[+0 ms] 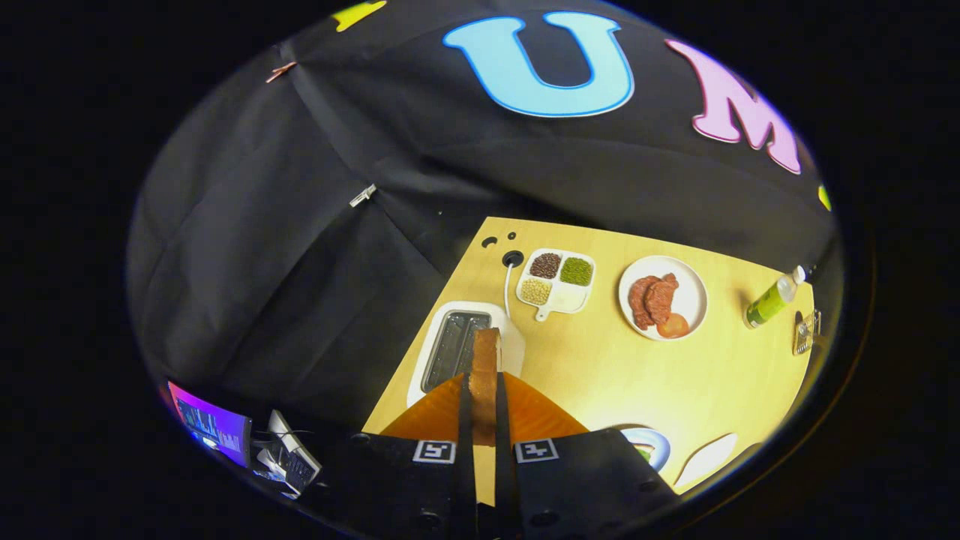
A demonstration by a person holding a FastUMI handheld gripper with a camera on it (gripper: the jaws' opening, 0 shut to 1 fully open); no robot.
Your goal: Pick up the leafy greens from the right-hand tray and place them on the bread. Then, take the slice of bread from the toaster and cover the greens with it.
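Above the toaster (465,349), the hand-held gripper (484,397) pinches the bread slice (485,360)

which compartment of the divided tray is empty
On the divided tray, the one nearest the round plate and the tray's handle: it is bare white, while the other three hold dark brown, green and pale beans.

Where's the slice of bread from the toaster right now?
In the gripper view, the slice of bread stands on edge, clamped between the two fingers, lifted just above the white toaster at the near left of the wooden table.
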